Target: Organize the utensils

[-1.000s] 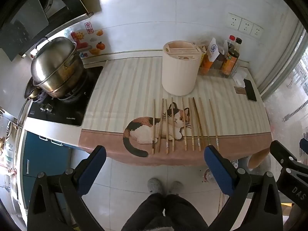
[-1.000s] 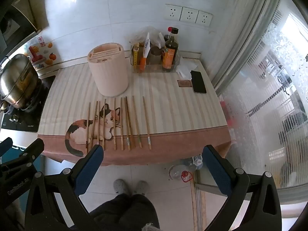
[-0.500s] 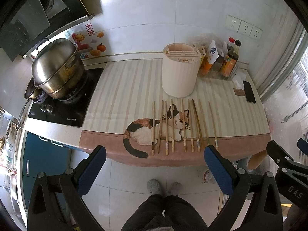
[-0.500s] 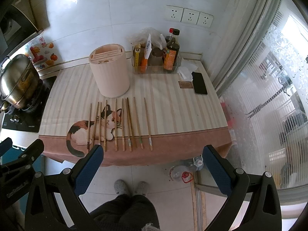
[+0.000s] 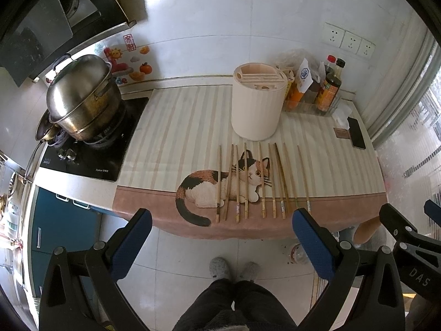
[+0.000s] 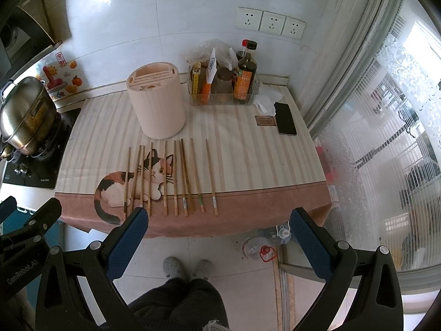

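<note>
Both-handed, each hand-held gripper, left [image 5: 222, 230] and right [image 6: 217, 229], wide apart above chopsticks [image 5: 263, 182] beside holder [image 5: 257, 103].

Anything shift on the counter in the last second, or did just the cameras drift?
Only the views drifted: the counter sits slightly lower in both pictures now, so both grippers eased a little. Left gripper and right gripper are open and empty as before, hanging above the floor short of the counter edge. The chopsticks lie in the same row on the cat mat, and the holder is where it was.
</note>
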